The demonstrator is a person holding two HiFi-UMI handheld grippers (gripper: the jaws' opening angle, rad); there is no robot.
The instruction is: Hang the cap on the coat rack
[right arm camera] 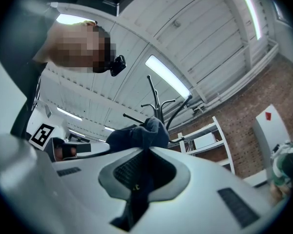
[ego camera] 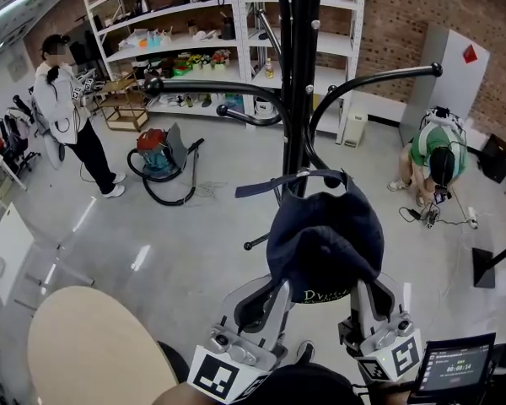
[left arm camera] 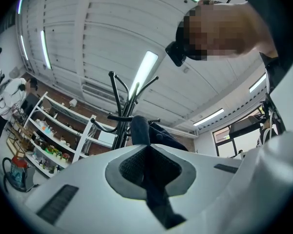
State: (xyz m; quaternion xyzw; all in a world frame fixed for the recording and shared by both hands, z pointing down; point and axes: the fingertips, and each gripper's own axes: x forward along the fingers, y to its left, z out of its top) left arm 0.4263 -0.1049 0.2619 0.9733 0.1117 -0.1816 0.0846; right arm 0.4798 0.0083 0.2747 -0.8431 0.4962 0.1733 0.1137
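A dark navy cap (ego camera: 325, 234) hangs in front of the black coat rack's pole (ego camera: 299, 74), just below its curved hook arms (ego camera: 371, 78). Both grippers hold it from underneath. My left gripper (ego camera: 270, 292) is shut on the cap's lower left edge, and my right gripper (ego camera: 364, 292) is shut on the lower right edge. In the left gripper view, dark fabric (left arm camera: 149, 172) is pinched between the jaws, with the coat rack (left arm camera: 119, 106) beyond. The right gripper view shows the cap (right arm camera: 139, 135) bunched above the shut jaws, and the rack's top (right arm camera: 156, 99) behind it.
A person (ego camera: 67, 99) stands at the far left and another (ego camera: 434, 154) crouches at the right. A red vacuum cleaner (ego camera: 156, 154) with its hose lies on the floor before white shelving (ego camera: 194, 40). A round beige table (ego camera: 93, 344) is near left. A small screen (ego camera: 455, 365) sits at bottom right.
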